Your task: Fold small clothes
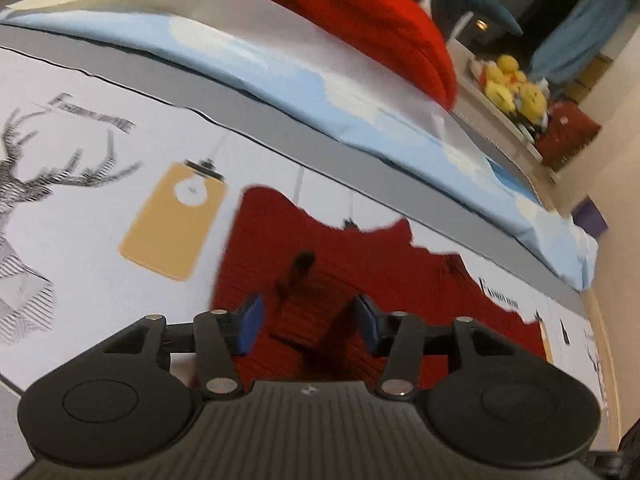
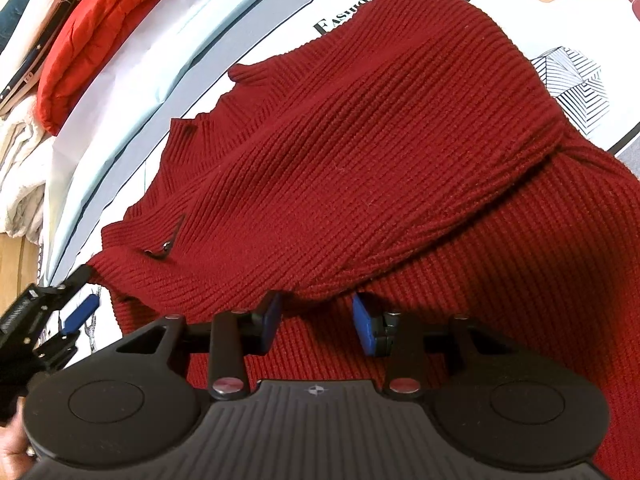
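A dark red ribbed knit sweater (image 2: 380, 152) lies on a white printed tablecloth (image 1: 80, 240). In the right wrist view one part of it is folded over the rest, with a folded edge just in front of my right gripper (image 2: 316, 320), which is open and empty above the knit. In the left wrist view the sweater (image 1: 360, 272) lies ahead of my left gripper (image 1: 308, 320), which is open over its near edge. The left gripper also shows at the left edge of the right wrist view (image 2: 60, 320).
A light blue and white folded cloth (image 1: 320, 92) lies beyond the sweater, with a bright red garment (image 1: 360, 12) on it. White clothes (image 2: 20, 160) are piled at the far side. Yellow plush toys (image 1: 516, 84) sit on a shelf beyond the table edge.
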A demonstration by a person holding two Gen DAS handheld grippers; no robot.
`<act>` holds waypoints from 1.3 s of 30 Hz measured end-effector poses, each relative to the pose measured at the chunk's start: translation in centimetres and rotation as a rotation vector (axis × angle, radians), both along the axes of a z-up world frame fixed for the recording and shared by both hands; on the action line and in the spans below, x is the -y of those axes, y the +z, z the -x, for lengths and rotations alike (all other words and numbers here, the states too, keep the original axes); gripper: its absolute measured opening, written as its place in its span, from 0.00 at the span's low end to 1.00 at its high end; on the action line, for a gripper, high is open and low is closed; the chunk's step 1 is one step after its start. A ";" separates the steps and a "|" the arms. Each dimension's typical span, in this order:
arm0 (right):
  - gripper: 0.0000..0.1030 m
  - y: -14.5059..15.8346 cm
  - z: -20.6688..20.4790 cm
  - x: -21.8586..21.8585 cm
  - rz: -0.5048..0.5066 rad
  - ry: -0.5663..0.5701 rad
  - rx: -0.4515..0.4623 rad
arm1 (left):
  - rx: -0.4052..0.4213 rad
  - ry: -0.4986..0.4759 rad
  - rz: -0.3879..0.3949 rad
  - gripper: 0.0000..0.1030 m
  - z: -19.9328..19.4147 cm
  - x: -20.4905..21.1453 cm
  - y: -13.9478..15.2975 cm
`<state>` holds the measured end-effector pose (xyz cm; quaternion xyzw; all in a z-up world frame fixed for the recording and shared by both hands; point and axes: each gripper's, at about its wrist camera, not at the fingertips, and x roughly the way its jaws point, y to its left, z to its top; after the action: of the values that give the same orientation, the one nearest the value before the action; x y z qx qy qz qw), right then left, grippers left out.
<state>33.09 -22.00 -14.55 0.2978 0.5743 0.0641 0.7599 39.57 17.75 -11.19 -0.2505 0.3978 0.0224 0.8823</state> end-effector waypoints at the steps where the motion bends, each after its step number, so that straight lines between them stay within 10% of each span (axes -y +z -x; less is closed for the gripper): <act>1: 0.41 0.1 0.0 0.0 0.002 0.003 0.001 | 0.008 -0.011 -0.008 0.52 0.0 0.3 -0.2; 3: 0.41 0.4 -0.1 -0.1 0.004 0.020 0.012 | 0.015 -0.034 -0.044 0.47 0.0 1.0 -0.3; 6: 0.41 1.1 -0.2 -0.5 0.003 0.060 0.037 | 0.020 -0.055 -0.076 0.00 0.0 1.0 -0.2; 15: 0.41 2.7 -0.1 -2.7 0.042 0.182 0.136 | 0.087 -0.033 -0.102 0.00 0.4 -0.7 2.8; 17: 0.41 3.0 0.0 -2.8 0.049 0.190 0.163 | 0.097 -0.007 -0.106 0.08 0.4 -1.2 2.6; 21: 0.41 3.7 0.0 -2.9 0.078 0.199 0.207 | 0.098 -0.033 -0.071 0.69 0.1 -1.3 1.7; 24: 0.41 3.9 -0.1 -2.7 0.082 0.195 0.224 | 0.110 -0.064 -0.098 0.68 0.1 -0.4 1.1; 29: 0.41 4.2 -0.3 -2.0 0.096 0.183 0.259 | 0.094 -0.128 -0.117 0.42 -0.4 0.9 -0.2; 31: 0.41 4.3 -0.6 -1.6 0.095 0.169 0.269 | 0.098 -0.136 -0.139 0.00 -0.5 1.1 -0.3; 39: 0.41 4.6 -1.3 0.4 0.115 0.068 0.296 | 0.184 -0.136 -0.110 0.00 0.4 -0.4 4.7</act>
<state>34.37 -22.40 -9.91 0.2214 0.4687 0.1000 0.8493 39.21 18.13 -6.45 -0.1752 0.3295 -0.0386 0.9270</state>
